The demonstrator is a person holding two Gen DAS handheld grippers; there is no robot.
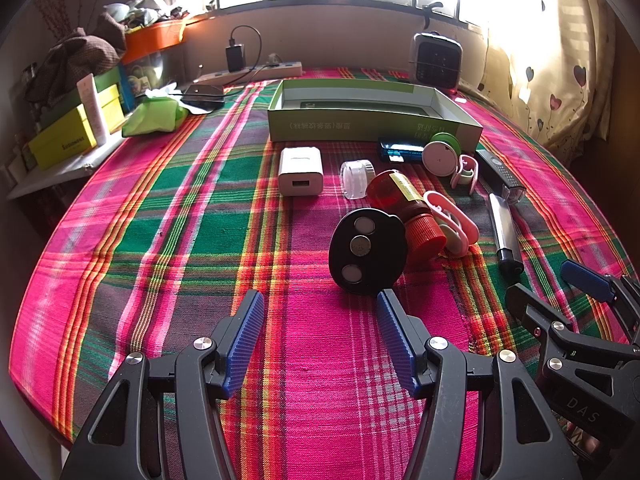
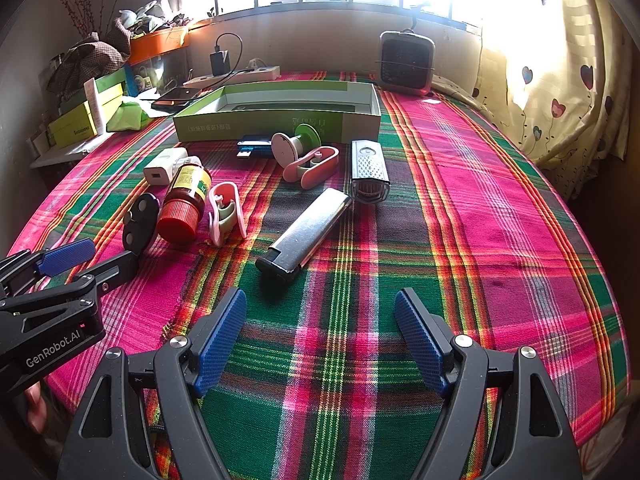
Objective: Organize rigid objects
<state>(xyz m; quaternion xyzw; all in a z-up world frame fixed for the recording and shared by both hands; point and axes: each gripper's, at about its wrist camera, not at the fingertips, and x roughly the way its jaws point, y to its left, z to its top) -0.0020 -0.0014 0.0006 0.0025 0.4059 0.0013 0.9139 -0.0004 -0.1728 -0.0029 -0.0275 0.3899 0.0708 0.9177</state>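
Note:
Small rigid objects lie on the plaid cloth before an open green box (image 1: 372, 120) (image 2: 280, 120). A black disc (image 1: 366, 250) (image 2: 140, 220) stands just ahead of my open, empty left gripper (image 1: 320, 300). Beside it are a red-capped bottle (image 1: 404, 204) (image 2: 186, 200), pink clips (image 1: 452, 224) (image 2: 226, 212), a white charger (image 1: 300, 170) (image 2: 164, 168), a clear cap (image 1: 356, 178), a blue card reader (image 1: 400, 150) (image 2: 252, 146) and a green-white spool (image 1: 440, 152) (image 2: 296, 142). My right gripper (image 2: 320, 300) is open and empty, just short of a silver lighter (image 2: 304, 232) (image 1: 506, 236). A black-silver device (image 2: 368, 168) (image 1: 500, 174) lies beyond.
A small heater (image 1: 438, 58) (image 2: 406, 62) stands at the back by the window. A power strip (image 1: 256, 72) with a plugged charger, a phone (image 1: 202, 94), a green pouch (image 1: 154, 116) and stacked boxes (image 1: 72, 136) crowd the back left. A curtain (image 2: 560, 92) hangs right.

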